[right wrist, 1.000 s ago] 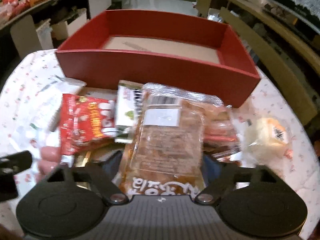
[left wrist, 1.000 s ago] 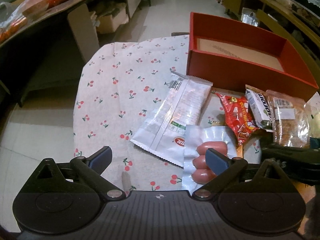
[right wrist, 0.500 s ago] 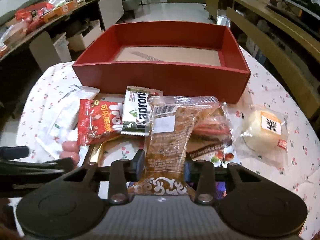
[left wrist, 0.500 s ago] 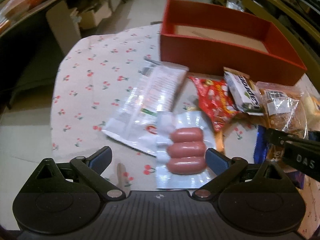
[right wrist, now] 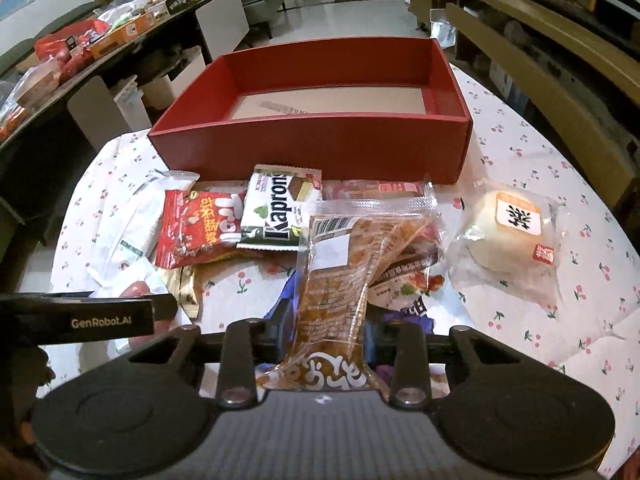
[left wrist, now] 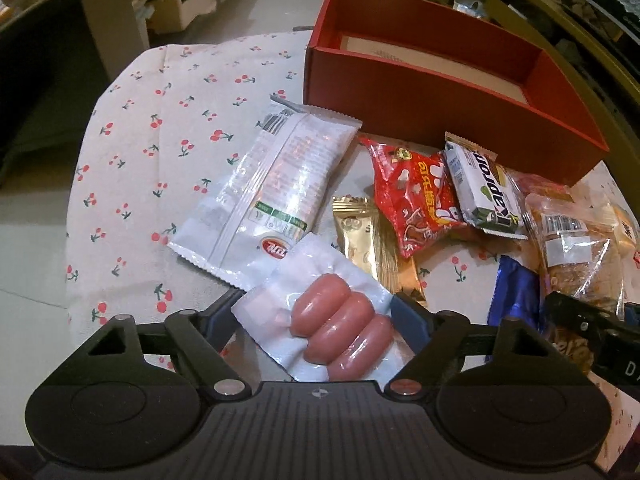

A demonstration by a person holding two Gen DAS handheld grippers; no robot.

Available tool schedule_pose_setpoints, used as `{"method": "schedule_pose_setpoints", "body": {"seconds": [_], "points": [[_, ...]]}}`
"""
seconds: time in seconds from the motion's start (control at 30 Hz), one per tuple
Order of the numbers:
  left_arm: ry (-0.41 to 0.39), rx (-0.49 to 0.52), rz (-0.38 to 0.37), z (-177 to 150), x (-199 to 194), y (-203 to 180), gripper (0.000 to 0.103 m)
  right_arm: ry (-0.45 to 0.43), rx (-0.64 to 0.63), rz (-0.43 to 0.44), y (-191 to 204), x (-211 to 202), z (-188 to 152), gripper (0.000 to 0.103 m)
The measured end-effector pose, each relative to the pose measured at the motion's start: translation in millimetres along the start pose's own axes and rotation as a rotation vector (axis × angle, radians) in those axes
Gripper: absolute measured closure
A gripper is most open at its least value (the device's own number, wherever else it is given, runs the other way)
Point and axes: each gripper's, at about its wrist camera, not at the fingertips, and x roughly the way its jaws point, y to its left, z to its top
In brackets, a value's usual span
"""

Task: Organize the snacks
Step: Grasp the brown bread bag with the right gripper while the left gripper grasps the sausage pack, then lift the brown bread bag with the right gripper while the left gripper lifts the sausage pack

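sausage pack [left wrist: 320, 316]: near end hidden under the left gripper's body; whether the pads press it cannot be told.
gold packet [left wrist: 362, 240]: partly covered by the sausage pack and the red snack bag [left wrist: 416, 196].
blue packet [left wrist: 516, 296]: mostly hidden under the brown snack pack [right wrist: 340, 280].
brown snack pack: bottom end hidden behind the right gripper's body.
shelf goods [right wrist: 92, 40]: too small and blurred to name.
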Motion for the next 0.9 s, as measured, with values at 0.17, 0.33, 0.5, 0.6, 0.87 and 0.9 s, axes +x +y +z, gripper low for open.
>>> {"method": "schedule_pose_setpoints", "body": {"seconds": [0.17,0.33,0.5,0.6,0.87,0.9], "points": [[0.011,0.002,-0.025,-5.4,-7.6,4.9,0.022,0.011,-0.001,0.012,3.3,-7.1,-6.7,0.063],[0.031,-0.003,-0.057,-11.0,-12.6,8.8,0.029,0.030,-0.014,0.040,5.6,-18.1,-19.0,0.066],[0.034,-0.021,-0.031,-12.6,-14.6,7.2,0.012,0.066,0.013,0.032,-0.5,-14.2,-25.0,0.060],[0.044,-0.040,-0.017,-13.5,-15.7,5.9,0.009,0.076,0.041,0.023,-1.5,-12.4,-22.9,0.043],[0.013,-0.086,-0.025,-12.3,-28.3,13.7,0.003,0.093,-0.111,-0.058,31.6,12.7,-26.2,0.010],[0.020,-0.071,-0.019,-13.0,-27.0,11.7,0.003,0.085,-0.137,-0.076,35.7,16.7,-26.9,0.010]]}}
